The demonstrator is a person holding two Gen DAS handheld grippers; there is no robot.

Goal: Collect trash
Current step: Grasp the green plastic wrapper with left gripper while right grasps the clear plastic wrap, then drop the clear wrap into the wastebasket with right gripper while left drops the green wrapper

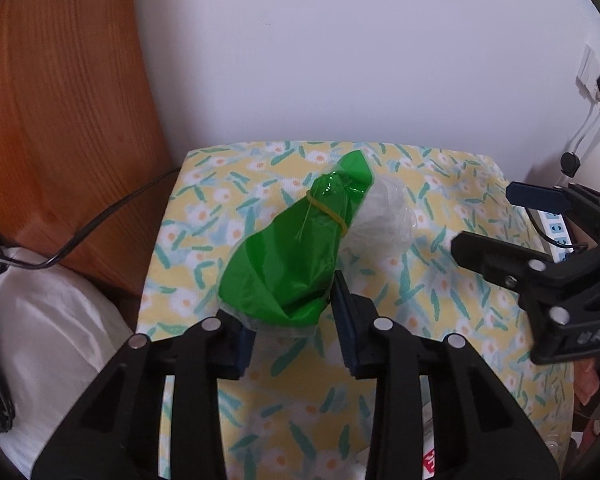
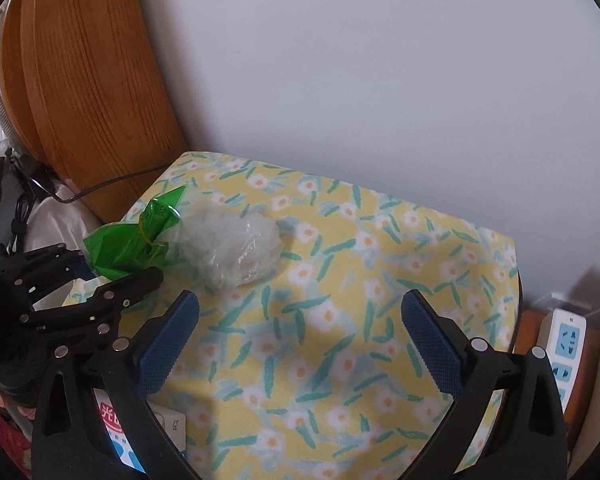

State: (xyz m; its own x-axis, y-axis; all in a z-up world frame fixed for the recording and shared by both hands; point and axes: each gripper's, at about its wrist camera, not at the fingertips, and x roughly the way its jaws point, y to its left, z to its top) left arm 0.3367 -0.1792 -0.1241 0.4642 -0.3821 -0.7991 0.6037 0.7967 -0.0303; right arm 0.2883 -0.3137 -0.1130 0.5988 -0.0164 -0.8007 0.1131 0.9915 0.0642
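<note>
A green plastic bag (image 1: 284, 256) tied with a yellow rubber band lies on the small table with the yellow floral cloth (image 1: 440, 300). My left gripper (image 1: 294, 320) is shut on its near end, the blue pads pressing both sides. A crumpled clear plastic bag (image 1: 384, 216) lies against the green one, on its right. In the right wrist view the green bag (image 2: 140, 240) and clear bag (image 2: 236, 248) sit at the table's (image 2: 340, 320) left, with the left gripper (image 2: 118, 268) on the green one. My right gripper (image 2: 300, 304) stands open above bare cloth; the left wrist view shows the right gripper (image 1: 486, 220) at the table's right.
A wooden headboard (image 1: 60, 120) stands left of the table, with a black cable (image 1: 100, 220) running across it and white bedding (image 1: 52, 320) below. A white wall is behind. A power strip (image 2: 566, 344) lies off the table's right edge. A printed carton (image 2: 116, 428) sits at the near left.
</note>
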